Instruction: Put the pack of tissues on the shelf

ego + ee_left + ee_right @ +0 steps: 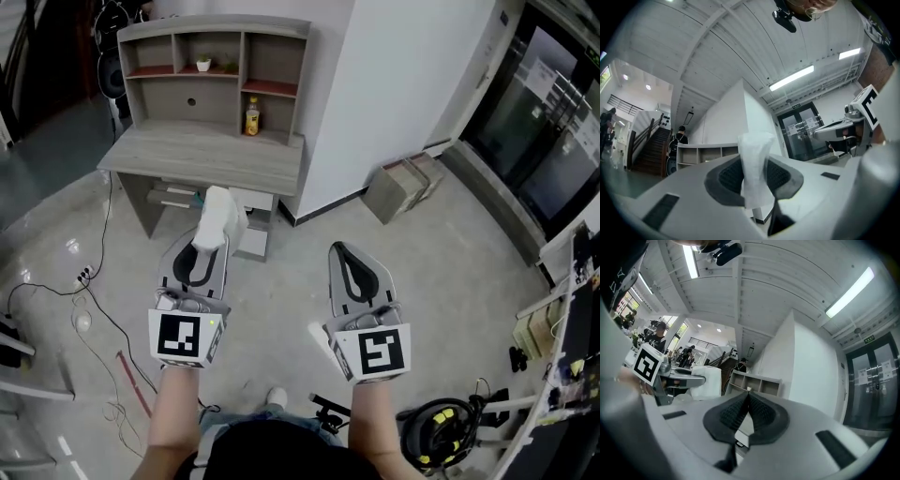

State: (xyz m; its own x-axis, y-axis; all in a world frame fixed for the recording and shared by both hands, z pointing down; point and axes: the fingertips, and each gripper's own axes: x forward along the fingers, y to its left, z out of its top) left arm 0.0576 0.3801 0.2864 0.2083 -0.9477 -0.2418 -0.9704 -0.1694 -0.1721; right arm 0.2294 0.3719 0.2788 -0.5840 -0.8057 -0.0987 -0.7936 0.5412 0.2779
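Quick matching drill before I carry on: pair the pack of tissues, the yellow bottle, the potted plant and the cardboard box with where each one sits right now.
Things:
1. pack of tissues
2. yellow bottle
3. potted plant
4. cardboard box

Places:
A. on the floor beside the wall
B. upper middle compartment of the shelf
C. held in the left gripper
D. lower right compartment of the shelf

Pairs: 1-C, 2-D, 3-B, 4-A

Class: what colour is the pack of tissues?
The pack of tissues is white, clearest in the head view.
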